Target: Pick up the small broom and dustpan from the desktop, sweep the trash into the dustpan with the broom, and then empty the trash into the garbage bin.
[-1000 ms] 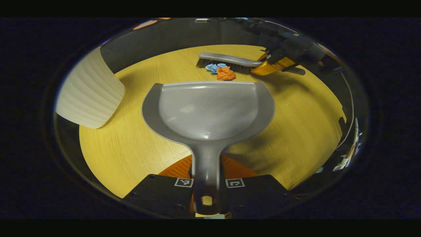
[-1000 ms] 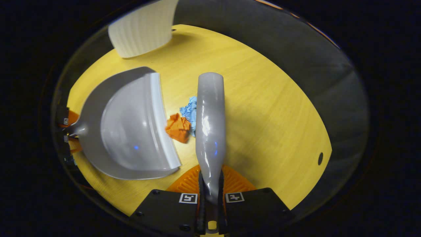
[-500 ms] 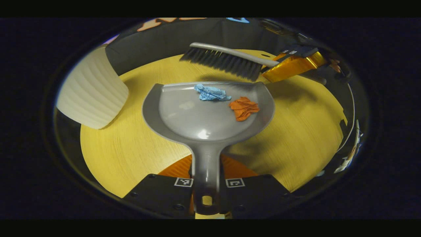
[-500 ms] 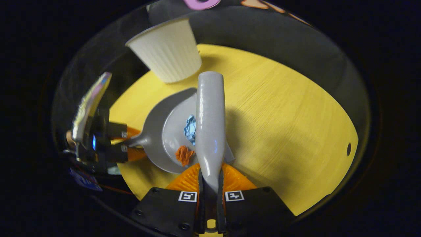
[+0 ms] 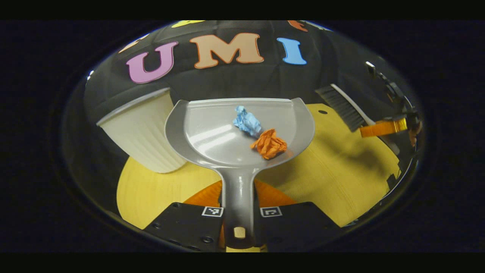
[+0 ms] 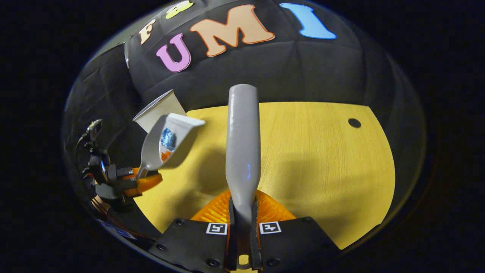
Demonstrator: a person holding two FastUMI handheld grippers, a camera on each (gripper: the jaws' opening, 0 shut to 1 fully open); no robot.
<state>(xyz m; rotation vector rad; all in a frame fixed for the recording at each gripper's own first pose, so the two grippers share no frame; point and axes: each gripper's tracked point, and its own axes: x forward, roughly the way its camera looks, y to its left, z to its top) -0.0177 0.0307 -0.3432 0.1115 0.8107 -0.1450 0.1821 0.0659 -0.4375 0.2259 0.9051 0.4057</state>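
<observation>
Sweeping is looking finished: the blue paper scrap (image 5: pixel 246 122) and the orange paper scrap (image 5: pixel 269 143) are both sitting inside the dustpan (image 5: pixel 212 132), and no trash is showing on the bare parts of the yellow desktop (image 6: pixel 322 159). The left gripper (image 5: pixel 238 220) is clenching the dustpan's handle between both fingers and is holding the pan off the desktop, its front lip raised toward the booth wall, just beside the ribbed white garbage bin (image 5: pixel 144 132). In the right gripper view the dustpan (image 6: pixel 166 142) is hanging in the air with its open side tilted, close to the bin's rim (image 6: pixel 157 110), and both scraps are lying inside it. The right gripper (image 6: pixel 242 223) is gripping the broom (image 6: pixel 242 140) by its handle with both fingers pressed on it, and is holding it above the desktop, well apart from the pan. By my judgement, pick-up and sweeping are done; what is remaining is carrying the pan over the bin's mouth and tipping the two scraps in, which is calling for care, since the light scraps could slide off early.
</observation>
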